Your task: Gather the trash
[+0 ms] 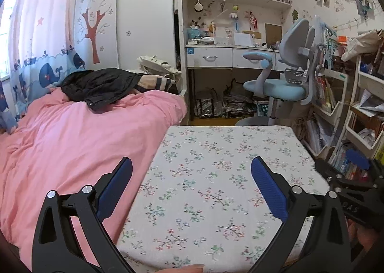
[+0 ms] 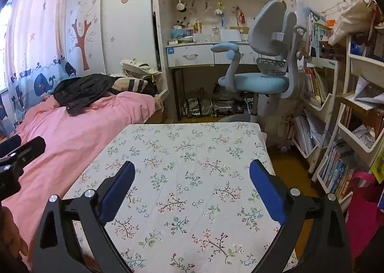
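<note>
A: Right tool (image 2: pixel 192 184) is seen spread wide, nothing between the pads. Left tool (image 1: pixel 192 181) likewise gaping, nothing held.

B: Trash located?

A: None can be made out. The worktop (image 2: pixel 187 153), covered in floral cloth, is bare below both tools. No scrap is seen on the pink duvet (image 1: pixel 72 141) just beside it either; only a black jacket (image 1: pixel 100 85) is laid there, well apart.

B: Risks?

A: The two tools are held close, side by side, so a clash is possible if either is swung inward. The cloth could be pinched and dragged if a tool is closed low on it. Crumpled paper in the shelf bins (image 2: pixel 360 136) at right could be taken for trash wrongly.

B: Bag?

A: A pink bag (image 2: pixel 364 203) is seen low right; its use cannot be told.
</note>
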